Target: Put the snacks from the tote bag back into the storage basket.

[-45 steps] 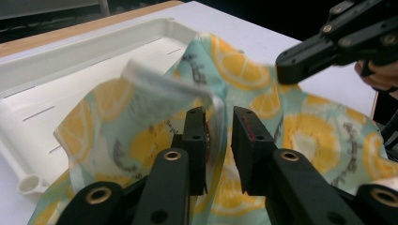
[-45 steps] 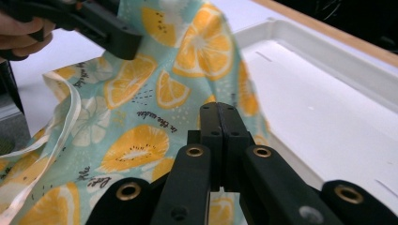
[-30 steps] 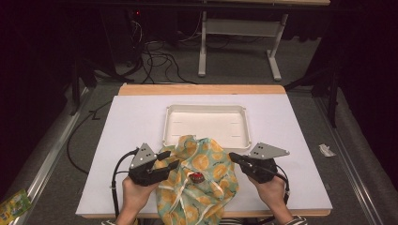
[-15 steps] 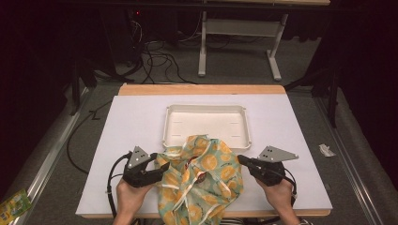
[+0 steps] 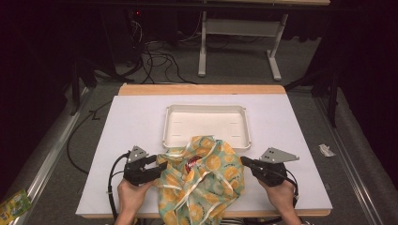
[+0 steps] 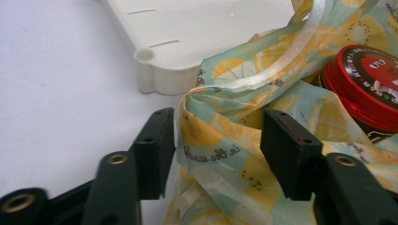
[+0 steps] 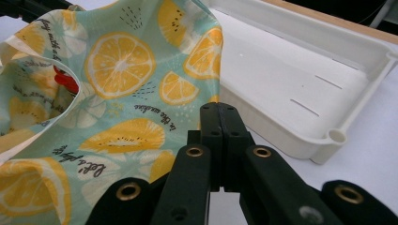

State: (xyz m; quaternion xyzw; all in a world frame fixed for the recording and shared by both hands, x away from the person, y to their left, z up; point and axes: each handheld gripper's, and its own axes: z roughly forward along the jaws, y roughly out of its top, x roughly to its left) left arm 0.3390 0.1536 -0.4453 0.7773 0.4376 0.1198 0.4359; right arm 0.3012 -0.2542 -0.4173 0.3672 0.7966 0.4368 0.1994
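A drawstring bag printed with lemon slices lies at the table's near edge, its mouth spread wide. Inside it sits a jar with a red lid. My left gripper is at the bag's left rim, its jaws open with a fold of the fabric standing between them. At the bag's right rim, my right gripper has its jaws pressed together, pinching the fabric edge. White ribbon drawstrings trail across the bag.
An empty white tray stands just behind the bag, whose far edge overlaps the tray's front rim. The white table top has bare room on either side. Cables lie on the floor beyond the table.
Both grippers have drawn back toward the person. The right one has also moved outward to the right with the bag's edge, spreading the mouth wider. The left has shifted slightly left.
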